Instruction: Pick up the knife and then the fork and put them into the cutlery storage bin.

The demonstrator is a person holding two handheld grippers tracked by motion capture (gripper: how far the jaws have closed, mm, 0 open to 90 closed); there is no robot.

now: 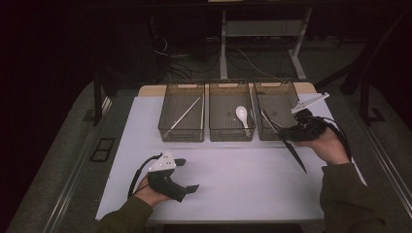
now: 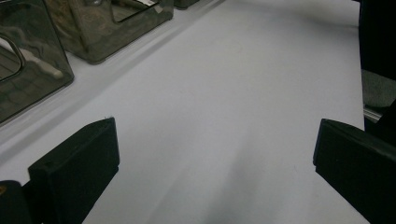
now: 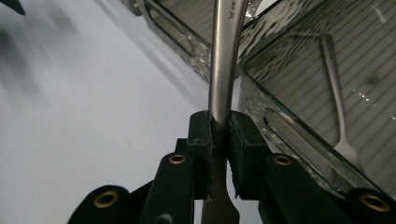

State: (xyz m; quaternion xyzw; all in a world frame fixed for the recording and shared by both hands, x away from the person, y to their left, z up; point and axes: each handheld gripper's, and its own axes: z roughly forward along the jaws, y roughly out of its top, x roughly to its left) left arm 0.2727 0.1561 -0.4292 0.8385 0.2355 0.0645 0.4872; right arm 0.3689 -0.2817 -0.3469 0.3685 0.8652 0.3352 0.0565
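Right hand-held gripper holds a knife beside the right bin.

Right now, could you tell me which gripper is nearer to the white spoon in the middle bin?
Right. The right gripper is by the right bin's front, clamped on a metal utensil, one bin over from the white spoon. The left gripper rests open near the table's front edge, farther away.

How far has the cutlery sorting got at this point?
Done: chopsticks, a white spoon and a fork each lie in a bin. In hand: the right claw grips a metal utensil beside the right bin. Left: dropping it in.
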